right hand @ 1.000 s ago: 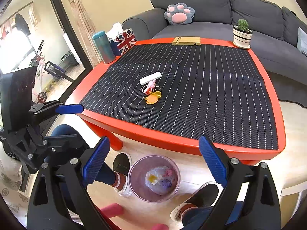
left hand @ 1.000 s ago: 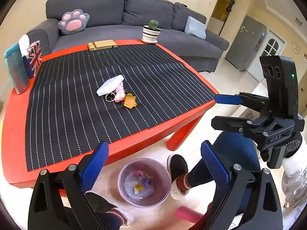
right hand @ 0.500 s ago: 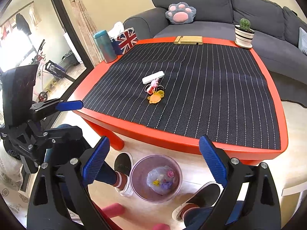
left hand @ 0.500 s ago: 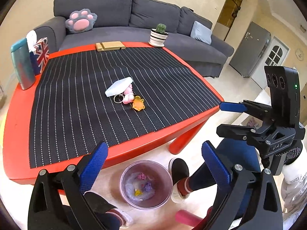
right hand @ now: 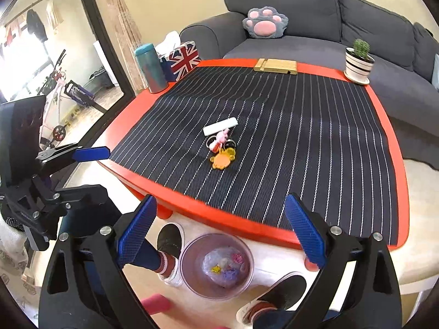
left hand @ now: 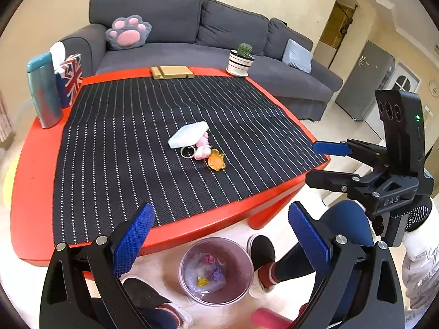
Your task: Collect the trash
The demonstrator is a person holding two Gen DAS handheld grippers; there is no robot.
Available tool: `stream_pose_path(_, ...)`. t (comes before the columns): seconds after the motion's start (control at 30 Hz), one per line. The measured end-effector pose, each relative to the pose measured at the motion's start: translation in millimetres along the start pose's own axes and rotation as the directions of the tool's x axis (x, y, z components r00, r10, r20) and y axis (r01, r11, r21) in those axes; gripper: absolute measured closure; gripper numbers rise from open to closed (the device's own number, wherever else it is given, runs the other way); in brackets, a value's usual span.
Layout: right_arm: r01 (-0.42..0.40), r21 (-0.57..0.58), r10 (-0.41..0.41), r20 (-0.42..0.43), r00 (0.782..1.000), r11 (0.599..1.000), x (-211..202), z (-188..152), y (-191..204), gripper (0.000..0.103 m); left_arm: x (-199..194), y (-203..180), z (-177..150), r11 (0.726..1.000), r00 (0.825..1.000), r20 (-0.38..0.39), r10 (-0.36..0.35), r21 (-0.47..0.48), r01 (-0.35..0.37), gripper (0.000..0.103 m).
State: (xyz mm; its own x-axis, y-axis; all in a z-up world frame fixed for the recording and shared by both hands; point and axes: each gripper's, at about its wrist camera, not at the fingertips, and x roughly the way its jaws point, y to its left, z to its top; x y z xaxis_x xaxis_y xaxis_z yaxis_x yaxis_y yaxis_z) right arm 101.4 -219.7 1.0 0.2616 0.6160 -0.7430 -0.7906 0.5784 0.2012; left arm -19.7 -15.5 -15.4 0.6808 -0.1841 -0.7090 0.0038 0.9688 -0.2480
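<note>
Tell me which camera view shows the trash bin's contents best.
The right wrist view: the trash bin sits unobstructed between the fingers, its yellow, purple and pink scraps distinct. The left wrist view also shows the bin, open from above, but its contents look slightly murkier.

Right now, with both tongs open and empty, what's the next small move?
Probably ease the right tongs forward over the red table toward the white packet. The bin holds scraps; that cluster looks like what's left, though keychains may not be trash.

crumpled trash inside floor bin
</note>
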Motion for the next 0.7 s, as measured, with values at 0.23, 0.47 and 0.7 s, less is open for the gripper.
stream_pose_path(0.23,0.010,-0.033,-0.012,-0.050,0.999,0.999,27.5,24.5,-1.8,0.010,-3.3,12.7,9.5,1.000,0.999,0.029,0.018,-0.020,-0.018,0.009)
stream_pose_path(0.47,0.056,-0.060,-0.064,-0.134,0.989,0.997,64.8,40.6,-3.2,0.010,-7.3,24.6,18.2,0.999,0.998,0.051,0.038,-0.034,-0.036,0.008)
stream_pose_path(0.7,0.053,-0.079,-0.069,-0.209,0.975,0.995,103.0,47.6,-0.1,0.010,-9.1,32.7,18.8,0.998,0.997,0.054,0.046,-0.044,-0.044,0.008)
